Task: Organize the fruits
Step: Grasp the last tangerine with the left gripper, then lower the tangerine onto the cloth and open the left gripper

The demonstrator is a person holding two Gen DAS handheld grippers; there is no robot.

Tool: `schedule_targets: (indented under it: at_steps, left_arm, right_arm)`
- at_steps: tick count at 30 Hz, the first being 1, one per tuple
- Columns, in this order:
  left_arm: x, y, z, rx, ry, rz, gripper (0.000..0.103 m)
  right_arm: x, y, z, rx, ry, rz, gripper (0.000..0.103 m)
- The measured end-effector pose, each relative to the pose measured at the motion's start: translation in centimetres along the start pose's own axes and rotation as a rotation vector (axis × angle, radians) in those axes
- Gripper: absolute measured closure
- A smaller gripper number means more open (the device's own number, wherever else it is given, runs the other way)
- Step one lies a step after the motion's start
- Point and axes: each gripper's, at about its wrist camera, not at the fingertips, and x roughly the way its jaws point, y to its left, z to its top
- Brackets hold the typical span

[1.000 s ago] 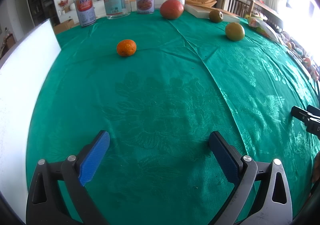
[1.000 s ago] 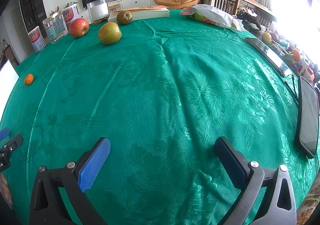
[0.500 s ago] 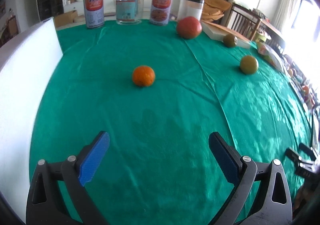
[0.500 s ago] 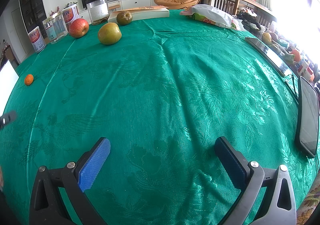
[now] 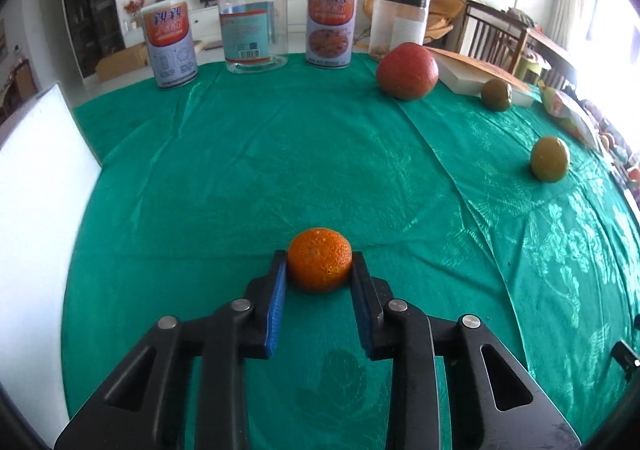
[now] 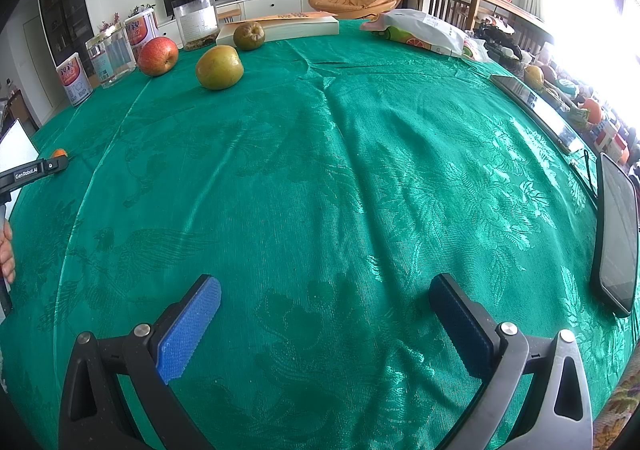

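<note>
My left gripper [image 5: 319, 276] is pinching the orange [image 5: 319, 264] at lower centre, both pads touching it. My right gripper [image 6: 324, 324] is hanging spread over bare cloth. The apple [image 5: 407, 70] and two greenish fruits, upper right, are lying ungathered. Whether the orange is lifted, I cannot tell.

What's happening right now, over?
Left hand-held gripper shut on the orange. Right hand-held gripper open, holding nothing. Apple far off, nothing in the way.
</note>
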Motion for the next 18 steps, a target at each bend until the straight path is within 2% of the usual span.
schedule_targets:
  at_steps: [5, 11, 15, 18]
  left_arm:
    - [-4.1, -0.8, -2.3, 0.016, -0.006, -0.024, 0.073]
    - [-9.1, -2.5, -6.7, 0.054, 0.005, -0.076, 0.073]
    - [-9.8, -3.2, -8.9, 0.076, 0.012, -0.068, 0.073]
    - [-8.9, -3.0, -9.4, 0.056, 0.032, -0.05, 0.071]
  right_arm:
    - [0.0, 0.0, 0.0, 0.0, 0.0, 0.0, 0.0]
    - [0.0, 0.0, 0.0, 0.0, 0.0, 0.0, 0.0]
    - [0.0, 0.0, 0.0, 0.0, 0.0, 0.0, 0.0]
    - [0.0, 0.0, 0.0, -0.001, 0.0, 0.001, 0.0]
